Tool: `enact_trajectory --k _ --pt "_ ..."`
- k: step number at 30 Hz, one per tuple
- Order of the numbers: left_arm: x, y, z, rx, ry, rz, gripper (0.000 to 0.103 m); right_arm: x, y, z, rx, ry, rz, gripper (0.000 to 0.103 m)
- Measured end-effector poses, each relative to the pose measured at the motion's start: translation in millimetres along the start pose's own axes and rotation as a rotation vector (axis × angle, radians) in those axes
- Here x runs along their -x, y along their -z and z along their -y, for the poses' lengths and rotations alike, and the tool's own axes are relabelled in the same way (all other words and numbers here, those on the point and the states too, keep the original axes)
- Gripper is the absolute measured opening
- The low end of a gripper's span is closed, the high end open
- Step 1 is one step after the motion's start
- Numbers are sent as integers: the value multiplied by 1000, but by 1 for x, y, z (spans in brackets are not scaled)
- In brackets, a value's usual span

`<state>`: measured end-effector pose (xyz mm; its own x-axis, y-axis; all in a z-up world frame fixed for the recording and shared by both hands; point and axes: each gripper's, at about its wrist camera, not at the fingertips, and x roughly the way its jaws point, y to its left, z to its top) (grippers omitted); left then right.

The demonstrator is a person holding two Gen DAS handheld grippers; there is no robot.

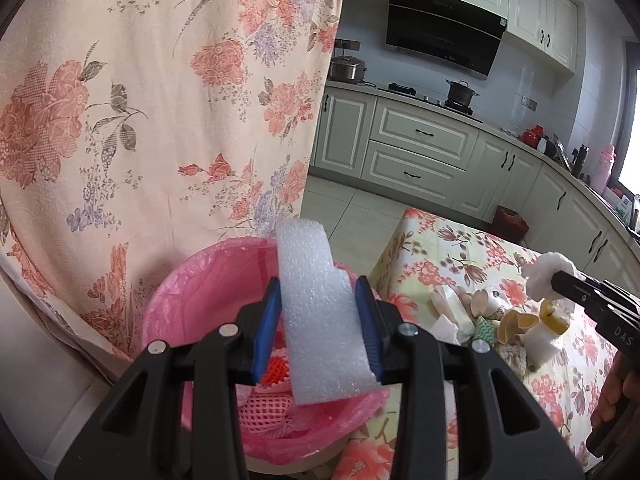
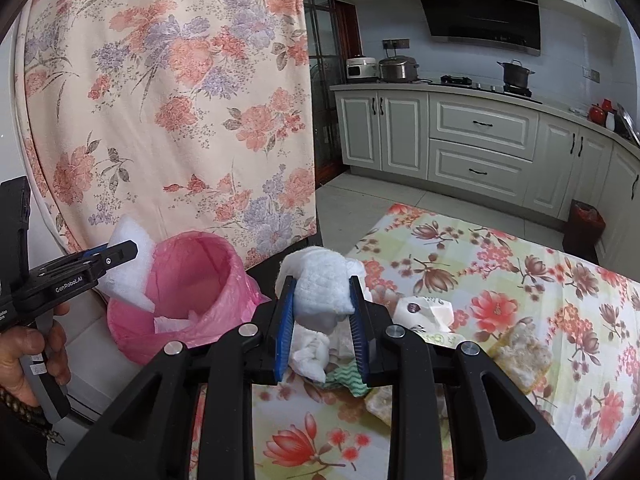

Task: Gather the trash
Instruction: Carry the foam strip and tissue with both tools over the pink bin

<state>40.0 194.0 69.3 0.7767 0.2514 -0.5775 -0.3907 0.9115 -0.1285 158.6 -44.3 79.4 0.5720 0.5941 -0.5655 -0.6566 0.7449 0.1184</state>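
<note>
A large floral curtain [image 1: 160,120] is seen hanging at far left, with white kitchen cabinets [image 1: 420,140] along the far wall. A table under a floral tablecloth [image 2: 500,280] occupies the right of the scene. A bin lined with a pink bag [image 1: 192,280] stands just left of the table edge; red and pink foam netting [image 1: 272,400] is visible inside it.

Left gripper [image 1: 320,316]: jaws partly closed, blue pads pressed against both sides of a white foam strip [image 1: 316,304]. The strip is held upright directly above the bin opening; in the right wrist view it [image 2: 128,276] hangs at the bin's near-left rim.

Right gripper [image 2: 322,320]: jaws narrowed onto a crumpled white tissue wad [image 2: 320,288], gripped on both sides, held above the table's left portion, right of the bin. Part of the wad hangs below the pads.

A small pile of remaining trash [image 1: 500,324] (paper scraps, yellow pieces, a green-patterned scrap) lies on the tablecloth beneath the right gripper.
</note>
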Motion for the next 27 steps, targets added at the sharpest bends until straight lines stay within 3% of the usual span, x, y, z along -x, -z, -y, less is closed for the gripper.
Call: enact_trajectory --k 27 --pt "-5 -10 -80 56 -92 20 37 -87 -49 -128 148 -188 -38 26"
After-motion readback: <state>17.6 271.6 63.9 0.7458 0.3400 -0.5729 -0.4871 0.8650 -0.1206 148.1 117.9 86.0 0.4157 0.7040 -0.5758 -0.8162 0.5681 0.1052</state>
